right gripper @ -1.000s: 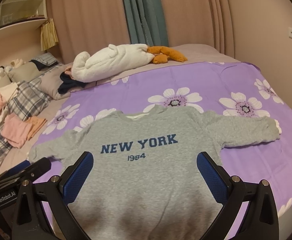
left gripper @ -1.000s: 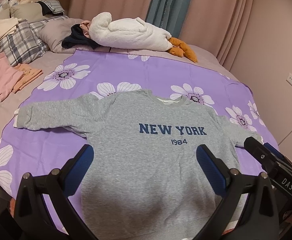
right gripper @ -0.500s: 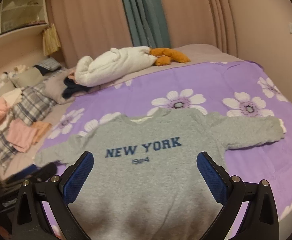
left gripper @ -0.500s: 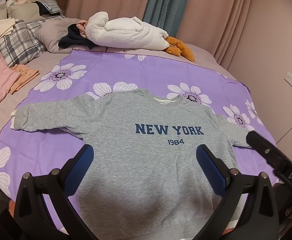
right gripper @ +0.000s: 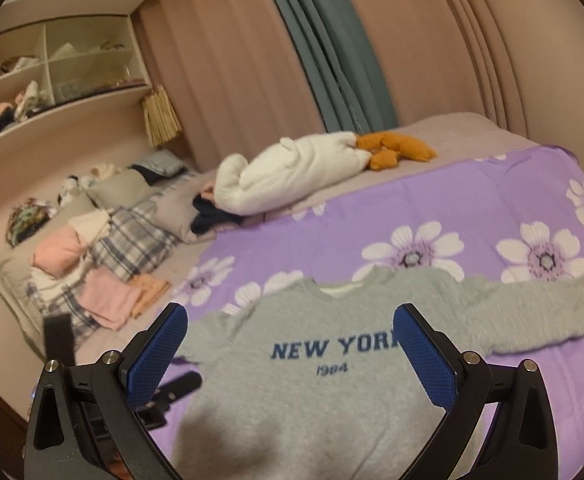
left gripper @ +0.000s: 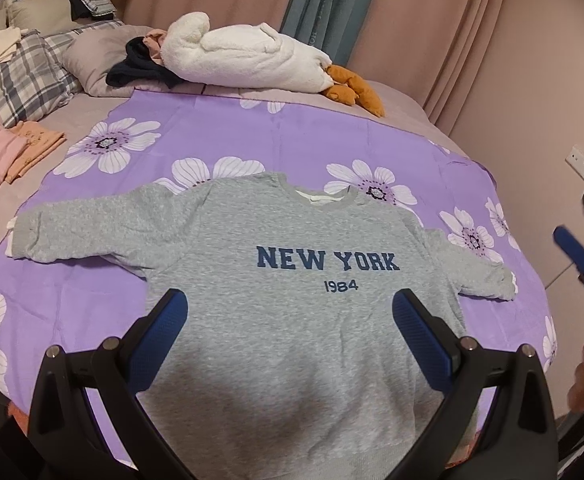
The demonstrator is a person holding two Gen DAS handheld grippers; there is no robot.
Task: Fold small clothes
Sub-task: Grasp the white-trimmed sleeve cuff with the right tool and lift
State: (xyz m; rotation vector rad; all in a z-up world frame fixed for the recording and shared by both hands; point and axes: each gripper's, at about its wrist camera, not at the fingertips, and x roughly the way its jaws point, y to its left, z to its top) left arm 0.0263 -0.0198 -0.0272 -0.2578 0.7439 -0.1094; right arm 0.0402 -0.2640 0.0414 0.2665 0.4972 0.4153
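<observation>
A grey sweatshirt (left gripper: 292,304) printed "NEW YORK 1984" lies flat, front up, both sleeves spread, on a purple flowered sheet (left gripper: 312,140) covering the bed. The left claw (left gripper: 290,334) and right claw (right gripper: 290,350) hover above its near hem, jaws wide apart, gripping nothing.

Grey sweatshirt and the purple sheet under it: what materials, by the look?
Sweatshirt: looks like heathered fleece knit, matte, fuzzy on the sleeves, ribbed cuff and hem; probably cotton blend. Purple sheet: thin smooth woven fabric with printed flowers and crisp fold creases; fibre can't be told.
</observation>
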